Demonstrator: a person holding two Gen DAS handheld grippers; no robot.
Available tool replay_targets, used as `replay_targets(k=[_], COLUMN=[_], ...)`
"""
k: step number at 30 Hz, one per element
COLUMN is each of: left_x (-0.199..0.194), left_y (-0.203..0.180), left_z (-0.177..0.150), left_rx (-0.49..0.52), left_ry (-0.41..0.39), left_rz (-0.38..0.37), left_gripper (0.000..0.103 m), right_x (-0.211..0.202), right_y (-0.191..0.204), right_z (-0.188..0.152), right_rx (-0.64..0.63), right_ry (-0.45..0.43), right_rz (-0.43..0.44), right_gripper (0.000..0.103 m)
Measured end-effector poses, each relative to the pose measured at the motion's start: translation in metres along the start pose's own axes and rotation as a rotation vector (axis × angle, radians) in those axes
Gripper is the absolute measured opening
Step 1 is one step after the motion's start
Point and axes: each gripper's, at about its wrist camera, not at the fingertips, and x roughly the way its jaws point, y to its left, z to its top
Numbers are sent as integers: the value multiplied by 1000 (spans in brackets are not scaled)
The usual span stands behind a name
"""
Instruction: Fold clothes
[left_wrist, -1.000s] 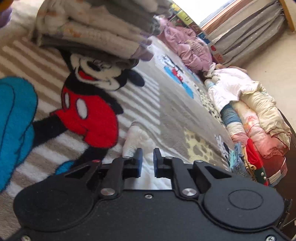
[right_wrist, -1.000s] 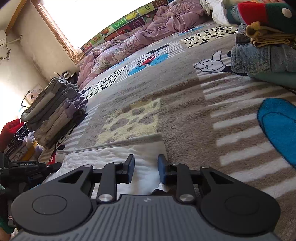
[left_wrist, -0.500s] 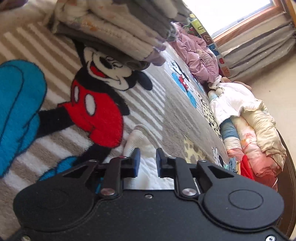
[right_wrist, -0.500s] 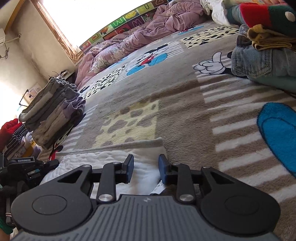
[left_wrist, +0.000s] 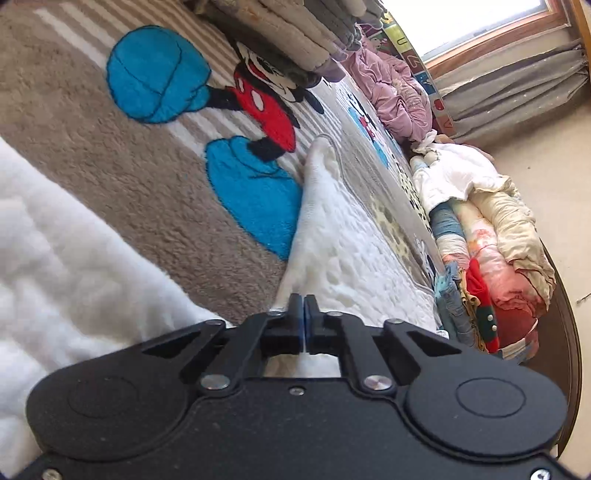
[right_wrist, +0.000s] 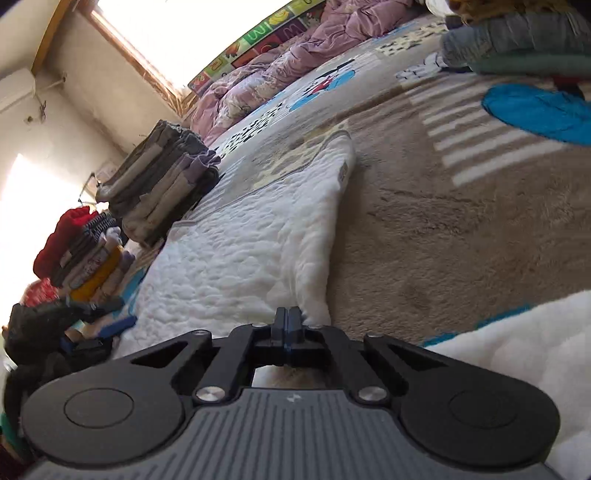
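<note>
White quilted garment (right_wrist: 240, 251) lies flat on the cartoon-print carpet (right_wrist: 443, 229), stretching away from both grippers toward the far side. The left gripper (left_wrist: 303, 300) has its fingers (left_wrist: 294, 306) closed tight together at the garment's near edge; cloth sits right at the tips, but whether it is pinched there cannot be told. The right gripper (right_wrist: 286, 312) shows the same: fingers (right_wrist: 294, 318) pressed together at the near hem, the grip itself hidden. Both pairs have just been closing.

In the right wrist view the garment's right edge runs diagonally to a far corner with a small label. Right of that edge the carpet is bare and open. A fluffy white cloth (right_wrist: 517, 350) lies at the near right.

Left of the garment, close to its edge, stands a stack of folded grey clothes (right_wrist: 162, 181), with a second stack of red and striped items (right_wrist: 77, 251) nearer. Far off, pink bedding (right_wrist: 280, 77) lines the wall under the window (right_wrist: 184, 33). In the left wrist view, piled clothes (left_wrist: 487, 240) border the carpet's right side.
</note>
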Motion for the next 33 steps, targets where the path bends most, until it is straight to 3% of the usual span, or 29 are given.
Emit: replay_targets(k=[1,3,5,6,7,8,9,10,11,12,14,16,20,24,27,29,33], left_x=[-7,-24,-25,-22,-15,-14,-17,-24,-29,-35,-34,-37,-40,-40,-40,-33,-47], left_y=[-4,-15,-14,-10,-6,-7,-10,-13,-17,-20,-23,-36,-69,-80,-83,-77,-83], left_z=[-1,-6,-16,-21,-25,-28,-29,-31,-36,-41,-54,-69,-113,-157,-179,-188,-196], left_rx=[5,45,28,5,18,59,65,55,66,78,131,255,592,825,891,892,899], left_ry=[-15,-55,-52,-40,-25,-37,-42,-50,-60,-70,-64,-98,-163,-209,-190,-161,-208], left_rz=[-24,-69,-79,-64,-8,36,39,9,-6,-18,27,101,255,338,349,390,384], left_gripper=[6,32,43,43,35,20,20,22,29,34,36,36,41,42,52,53,54], right_x=[-6,-21,-28,-25,-22,-21,-22,-26,-30,-35,-41,-49,-70,-79,-71,-61,-69], right_y=[1,5,3,0,-4,-6,-7,-8,-8,-9,-14,-3,25,51,74,83,96], right_z=[1,-2,-7,-10,-12,-13,-13,-15,-17,-20,-30,-35,-53,-78,-107,-127,-144], right_rx=[16,19,53,66,76,78,77,81,87,93,90,15,-191,-367,-551,-648,-725], right_ry=[-13,-57,-74,-66,-58,-63,-72,-85,-100,-115,-111,-150,-243,-236,-174,-112,-134], right_rz=[8,38,58,45,28,15,2,-2,-4,-5,-30,-65,-141,-156,-222,-294,-335], right_gripper=[0,20,29,28,24,12,8,11,17,16,4,6,41,44,43,45,46])
